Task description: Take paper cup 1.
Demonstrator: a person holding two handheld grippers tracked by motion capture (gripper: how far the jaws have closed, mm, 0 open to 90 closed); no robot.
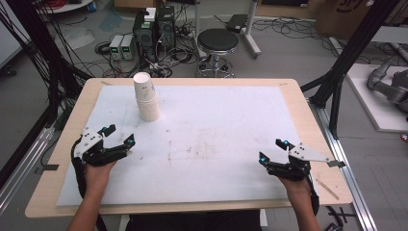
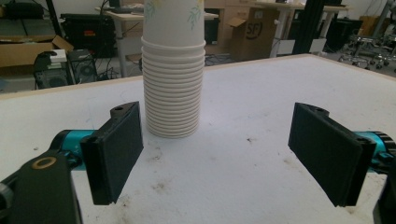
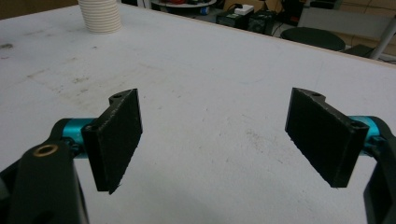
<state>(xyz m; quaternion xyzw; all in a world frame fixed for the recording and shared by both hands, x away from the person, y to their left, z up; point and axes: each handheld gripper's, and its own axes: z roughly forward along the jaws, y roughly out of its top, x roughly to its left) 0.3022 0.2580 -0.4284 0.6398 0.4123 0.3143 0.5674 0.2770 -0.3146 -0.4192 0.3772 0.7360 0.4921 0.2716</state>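
Cups, a whole nested stack of white paper ones point(image 1: 146, 97), stand upright on the white sheet point(image 1: 216, 144) covering the desk point(image 1: 298, 103), toward the far left part of it. Top cup has a faint floral print on it in the left gripper view point(image 2: 173, 70), and the rolled rims pile up like ribs below.

Going left to right: the left gripper point(image 1: 117, 135) sits at the near left of the sheet, held in the person's left hand point(image 1: 97, 174), jaws spread wide with nothing between them. It points up toward the stack, which stands ahead of it, a bit closer to its left jaw, not touching either one.

Middle of the sheet is bare apart from some brownish smudges.

The right gripper point(image 1: 271, 151) is over at the near right, in the right hand point(image 1: 297, 186), jaws also wide apart and holding nothing. From its own camera point(image 3: 212, 140) the stack shows far off in the top left corner point(image 3: 99, 16), well apart from it.

Past the desk's far edge there's a black stool point(image 1: 218, 42) on the floor.
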